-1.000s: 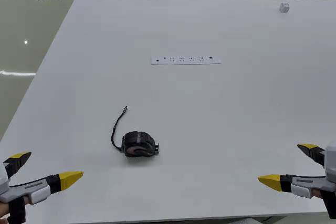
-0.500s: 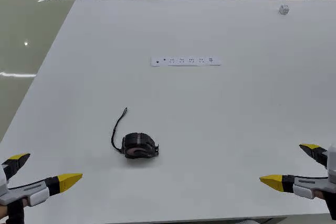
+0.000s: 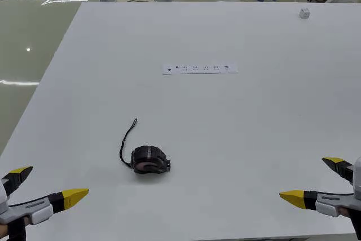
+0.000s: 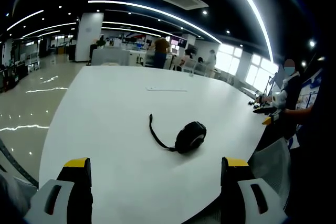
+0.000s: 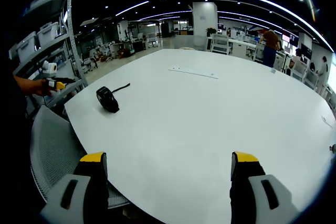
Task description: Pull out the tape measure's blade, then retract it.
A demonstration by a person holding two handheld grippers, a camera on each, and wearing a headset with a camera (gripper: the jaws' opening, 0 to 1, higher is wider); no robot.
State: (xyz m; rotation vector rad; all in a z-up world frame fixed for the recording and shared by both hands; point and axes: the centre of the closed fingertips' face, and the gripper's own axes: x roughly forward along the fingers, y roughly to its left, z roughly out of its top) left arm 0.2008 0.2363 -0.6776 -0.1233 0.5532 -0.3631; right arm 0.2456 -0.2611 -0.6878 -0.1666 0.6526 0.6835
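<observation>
Tape measure (image 3: 150, 160) lying on the white desk (image 3: 237, 134), blade in
Head view: it is flanked, well apart, by the left gripper (image 3: 55, 182) and right gripper (image 3: 306, 179), fingers spread. Left gripper view: it is framed between parted fingers (image 4: 79, 163). Right gripper view: it is seen far left

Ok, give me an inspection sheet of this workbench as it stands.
Surface: white table, mostly bare.
Job's things: black tape measure lying left of centre, blade in, its strap trailing away from the person.
Clutter: power strip at mid-table; small white object at the far right.
Grippers: left tongs and right tongs open, at the near edge, both apart from the tape measure.
Cables: nothing seen.
Surroundings: glossy floor to the left, shelves with bins, a person at far desks.
</observation>
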